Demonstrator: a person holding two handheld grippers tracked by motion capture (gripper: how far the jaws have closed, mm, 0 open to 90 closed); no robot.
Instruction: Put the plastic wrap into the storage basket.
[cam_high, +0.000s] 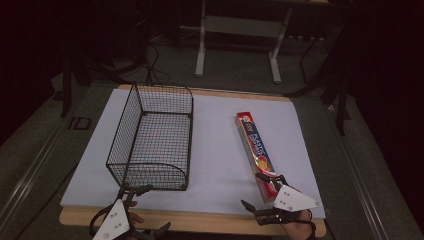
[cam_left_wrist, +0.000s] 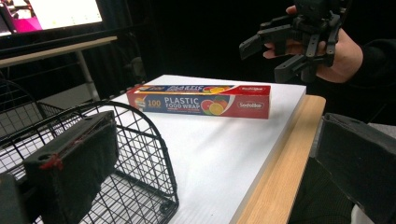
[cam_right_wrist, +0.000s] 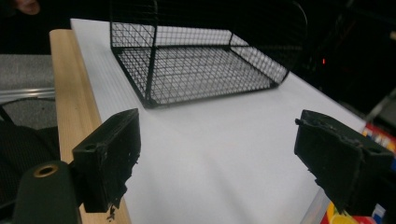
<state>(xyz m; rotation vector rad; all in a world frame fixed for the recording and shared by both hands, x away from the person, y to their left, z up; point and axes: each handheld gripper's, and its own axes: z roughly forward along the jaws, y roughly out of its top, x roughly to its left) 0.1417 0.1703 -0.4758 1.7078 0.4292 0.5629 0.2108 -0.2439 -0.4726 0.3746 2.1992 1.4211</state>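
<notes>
Both tongs stood wide open, holding nothing: the right gripper (cam_high: 259, 191) low at the frame's right, its far jaw beside the box's near end; the left gripper (cam_high: 144, 211) at bottom left. A black wire basket (cam_high: 150, 137) sat left of centre on the white board (cam_high: 220, 150). A long red plastic-wrap box (cam_high: 255, 150) lay right of centre.

Left claw (cam_left_wrist: 205, 177): jaws wide apart, nothing between them. Wire basket (cam_left_wrist: 135, 140): black, beside near jaw. Plastic food wrap box (cam_left_wrist: 201, 100): red and blue, lying flat on white worktop (cam_left_wrist: 224, 154). Right claw (cam_left_wrist: 275, 49): hand-held, raised above far corner, jaws apart.
</notes>
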